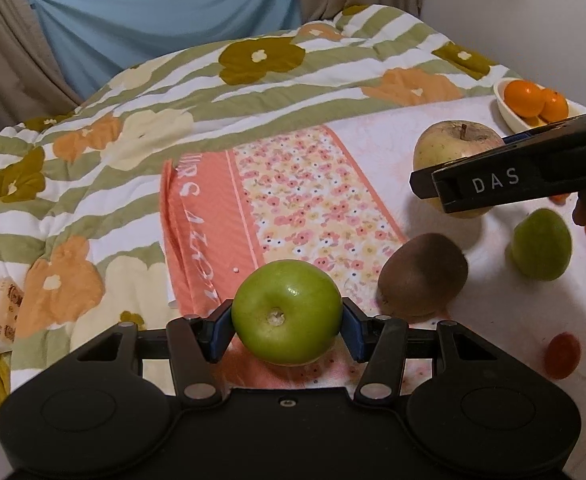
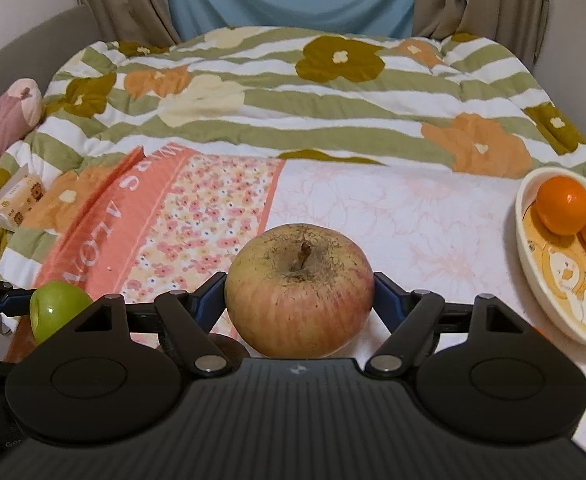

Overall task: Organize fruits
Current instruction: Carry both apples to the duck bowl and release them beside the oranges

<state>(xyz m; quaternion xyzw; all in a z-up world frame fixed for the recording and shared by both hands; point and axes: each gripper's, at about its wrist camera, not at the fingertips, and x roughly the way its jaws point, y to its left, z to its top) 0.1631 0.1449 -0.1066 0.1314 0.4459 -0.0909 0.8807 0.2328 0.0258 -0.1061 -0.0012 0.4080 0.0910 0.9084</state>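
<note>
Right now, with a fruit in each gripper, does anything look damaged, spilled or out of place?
Nothing is spilled or visibly damaged. The left gripper holds a green apple, the right gripper a reddish apple. A kiwi, a second green fruit and a small red fruit lie loose outside the bowl.

My left gripper [image 1: 287,326]: a matte black housing with 2 round, shallow-dished discs, 1 at each side. 4 black link bars run forward from it, each pinned by silver round-headed rivets. A small recessed screw sits at the middle of the housing's front edge. The 2 fingers carry blue pads [image 1: 221,330] on their inner faces.

My right gripper [image 2: 299,300]: the same black build, but its top plate is finely ribbed lengthwise and bears a small pale emblem at the front centre. Blue pads [image 2: 385,284] line its fingers too. Seen from the left wrist, its black finger shows raised white letters "DAS".
</note>
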